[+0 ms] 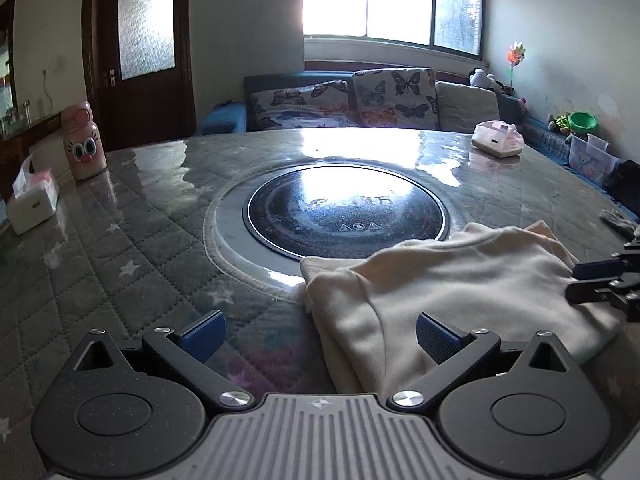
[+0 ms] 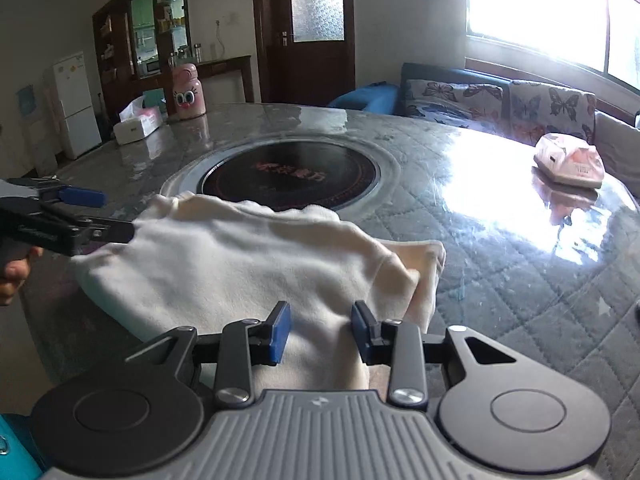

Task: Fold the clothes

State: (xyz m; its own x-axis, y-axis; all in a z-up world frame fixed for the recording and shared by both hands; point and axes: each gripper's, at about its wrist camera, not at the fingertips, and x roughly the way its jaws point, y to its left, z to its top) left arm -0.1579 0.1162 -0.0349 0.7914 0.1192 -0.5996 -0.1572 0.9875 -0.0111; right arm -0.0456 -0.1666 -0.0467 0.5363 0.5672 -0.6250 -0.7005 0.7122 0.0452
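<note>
A cream garment (image 1: 460, 280) lies folded on the table's near side, partly over the round cooktop. My left gripper (image 1: 320, 336) is open wide, low over the table; its right finger (image 1: 438, 338) rests over the garment's left edge and nothing is between the pads. In the right wrist view the same garment (image 2: 240, 264) spreads ahead, and my right gripper (image 2: 320, 332) stands partly open over its near edge, fabric showing between the blue pads. The left gripper (image 2: 104, 214) shows at the garment's far left edge, held by a hand. The right gripper (image 1: 588, 280) shows at the right edge.
A black round cooktop (image 1: 346, 206) is set into the glossy quilted table (image 1: 120, 248). A pink cartoon bottle (image 1: 84, 146) and white tissue box (image 1: 32, 204) stand at the left. A pink pack (image 1: 498, 140) lies at the far right. A butterfly-print sofa (image 1: 360, 100) is behind.
</note>
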